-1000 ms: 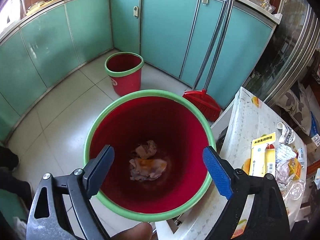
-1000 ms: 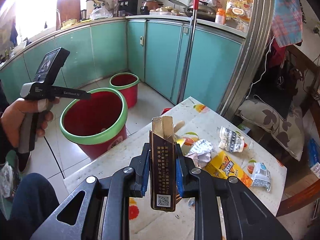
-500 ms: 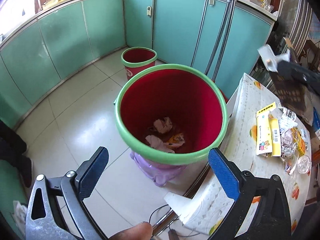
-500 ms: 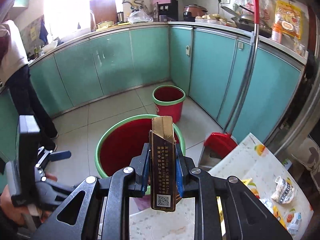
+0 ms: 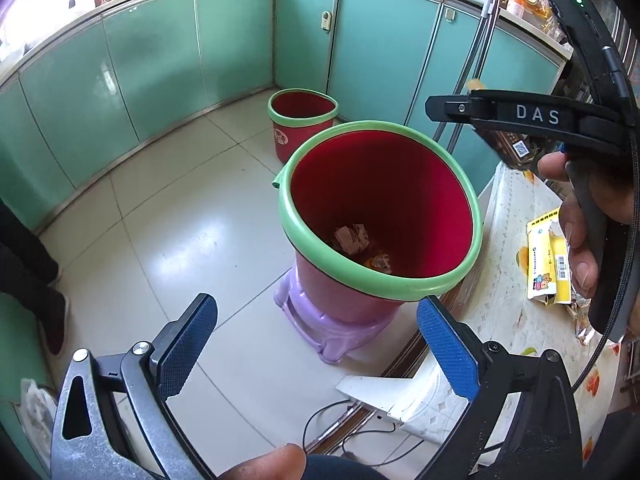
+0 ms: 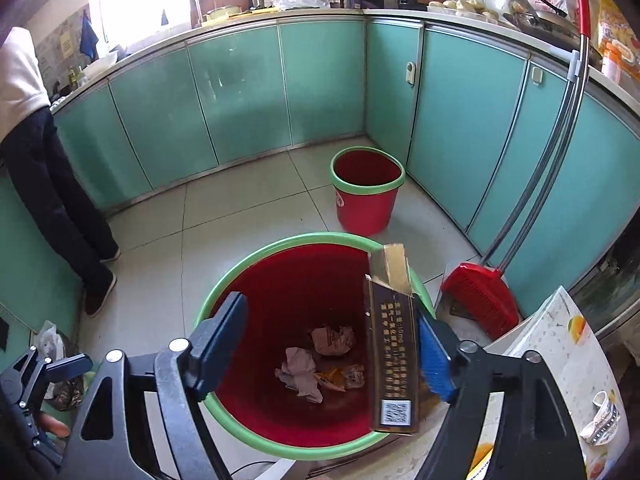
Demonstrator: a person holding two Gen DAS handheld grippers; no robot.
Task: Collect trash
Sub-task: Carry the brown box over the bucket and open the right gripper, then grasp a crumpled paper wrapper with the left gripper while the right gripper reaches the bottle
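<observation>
**Box at my right finger, over the bin**

Left wrist view: my left gripper point(image 5: 316, 344) has its fingers wide apart with nothing between them. Past them stands the bin point(image 5: 380, 280), red with a green rim, on a lilac stool point(image 5: 332, 332) whose far side the bin hides. Inside the bin lie a crumpled paper point(image 5: 352, 238) and a small wrapper point(image 5: 380, 261); the near wall cuts off the rest of the floor of the bin. Right of the bin my right hand point(image 5: 580, 224) grips its tool, and the dark box point(image 5: 516, 148) shows only in part behind the tool's bar. A yellow carton point(image 5: 546, 264) lies on the table point(image 5: 508, 280) right of the bin, half covered by my hand. A second bucket point(image 5: 302, 124) stands beyond the bin; I can't make out anything in it.

Right wrist view: my right gripper point(image 6: 328, 348) is spread open above the bin point(image 6: 256, 432). The box point(image 6: 394, 344) stands upright against the right finger, over the bin's right side, well clear of the left finger; whether it is touching the pad I cannot tell. In the bin lie two crumpled papers point(image 6: 332, 340) and an orange wrapper point(image 6: 340, 376), the box hiding what is to their right. Beyond the bin the bucket point(image 6: 366, 200) shows bare red inside. A red broom point(image 6: 480, 300) leans right of the bin.
</observation>
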